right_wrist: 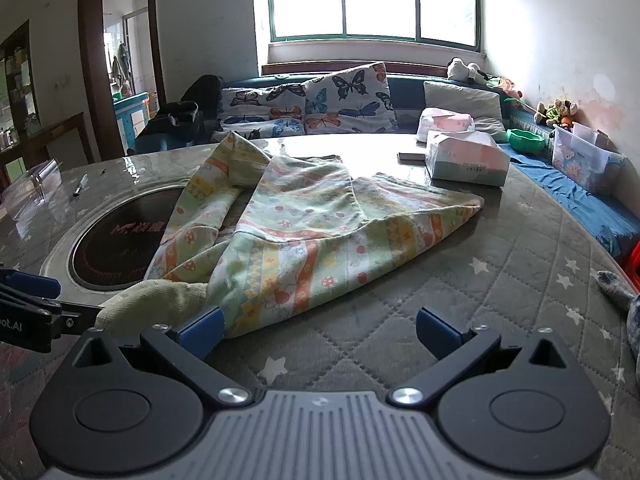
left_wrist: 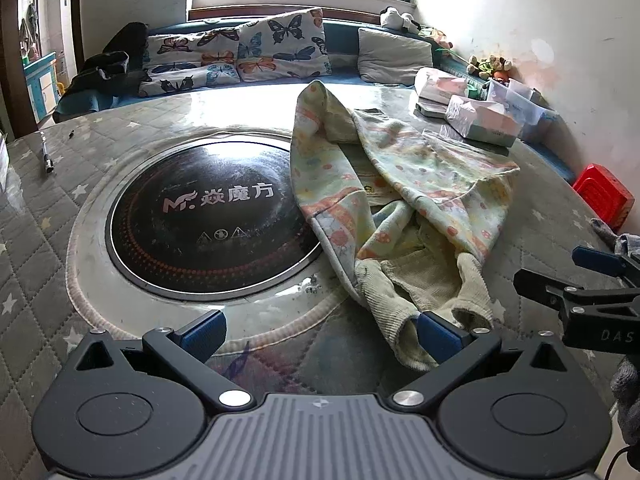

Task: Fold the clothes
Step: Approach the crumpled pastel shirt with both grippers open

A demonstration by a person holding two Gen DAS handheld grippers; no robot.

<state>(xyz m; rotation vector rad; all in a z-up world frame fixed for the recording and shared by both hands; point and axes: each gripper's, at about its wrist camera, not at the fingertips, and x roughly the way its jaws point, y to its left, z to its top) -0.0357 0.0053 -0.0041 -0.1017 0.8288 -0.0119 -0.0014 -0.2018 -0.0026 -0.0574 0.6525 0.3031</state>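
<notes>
A small pastel patterned garment (left_wrist: 400,184) with ribbed cream cuffs lies crumpled on the quilted table, partly over the round black hotplate (left_wrist: 200,220). It also shows in the right wrist view (right_wrist: 304,232). My left gripper (left_wrist: 320,334) is open, low over the table, its right finger (left_wrist: 438,336) touching a ribbed cuff (left_wrist: 404,320). My right gripper (right_wrist: 318,334) is open and empty, its left finger (right_wrist: 202,332) at the garment's near edge. The right gripper also shows at the right edge of the left wrist view (left_wrist: 576,280).
Two tissue packs (right_wrist: 464,156) and a thin dark flat item (right_wrist: 410,157) sit at the table's far right. A pen (left_wrist: 46,152) lies far left. A clear plastic box (right_wrist: 28,188) sits at the left edge. A sofa with butterfly cushions (right_wrist: 312,104) stands behind. A red stool (left_wrist: 604,194) stands at right.
</notes>
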